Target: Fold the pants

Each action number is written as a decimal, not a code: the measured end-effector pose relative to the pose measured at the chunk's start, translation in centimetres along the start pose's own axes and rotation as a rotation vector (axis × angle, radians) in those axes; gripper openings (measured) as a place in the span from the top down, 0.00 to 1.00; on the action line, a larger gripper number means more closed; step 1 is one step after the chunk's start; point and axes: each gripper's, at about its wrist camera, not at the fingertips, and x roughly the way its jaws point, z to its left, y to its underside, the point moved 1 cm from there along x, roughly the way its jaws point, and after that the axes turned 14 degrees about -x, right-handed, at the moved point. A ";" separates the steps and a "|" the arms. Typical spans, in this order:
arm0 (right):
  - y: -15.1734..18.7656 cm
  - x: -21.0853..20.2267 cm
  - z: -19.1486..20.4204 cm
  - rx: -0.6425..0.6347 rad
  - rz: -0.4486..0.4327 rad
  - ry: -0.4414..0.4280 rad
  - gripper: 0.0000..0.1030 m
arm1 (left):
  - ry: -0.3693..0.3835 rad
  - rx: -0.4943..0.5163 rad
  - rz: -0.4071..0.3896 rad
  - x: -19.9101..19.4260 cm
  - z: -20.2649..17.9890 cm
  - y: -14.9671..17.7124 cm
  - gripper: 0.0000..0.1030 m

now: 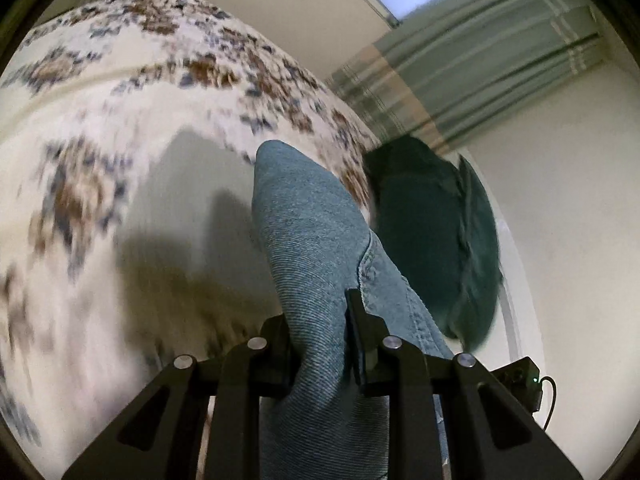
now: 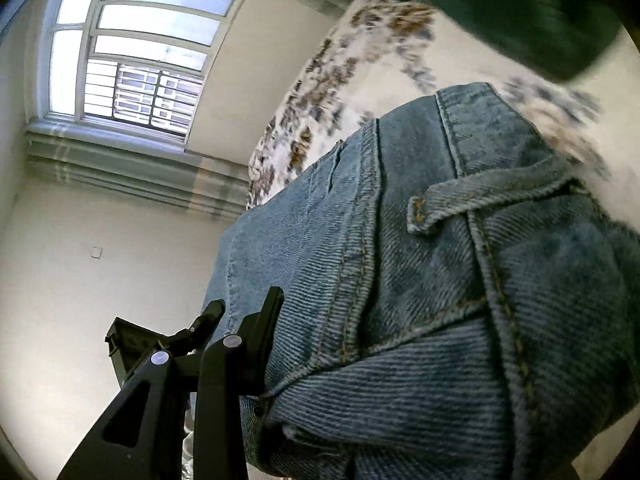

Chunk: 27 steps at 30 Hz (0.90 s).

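Observation:
The pants are light blue jeans. In the left wrist view a fold of the jeans (image 1: 308, 240) runs up from between my fingers over the patterned bed cover (image 1: 120, 128). My left gripper (image 1: 320, 320) is shut on that fold. In the right wrist view the waistband part of the jeans (image 2: 440, 280), with a belt loop and seams, fills the right half. My right gripper (image 2: 360, 320) is shut on the jeans; only its left finger (image 2: 268, 320) shows, the other is hidden by denim. My left gripper also shows in that view, at lower left (image 2: 208, 316).
A dark green cushion (image 1: 432, 240) lies at the edge of the cream, brown and blue flowered bed cover; it also shows in the right wrist view (image 2: 520, 8). A window (image 2: 132, 48), a striped curtain (image 1: 480, 72) and plain walls are behind.

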 end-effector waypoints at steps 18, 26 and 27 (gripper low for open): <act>-6.8 27.4 -7.7 -0.084 0.182 0.118 0.44 | -0.224 -0.005 0.053 12.6 16.9 -9.7 0.68; -5.8 23.2 -3.0 -0.296 0.312 0.390 0.27 | -0.519 0.205 -0.031 8.4 10.7 -7.0 0.52; -5.7 22.4 -2.1 -0.332 0.309 0.440 0.24 | -0.543 0.232 -0.038 7.9 10.0 -6.3 0.36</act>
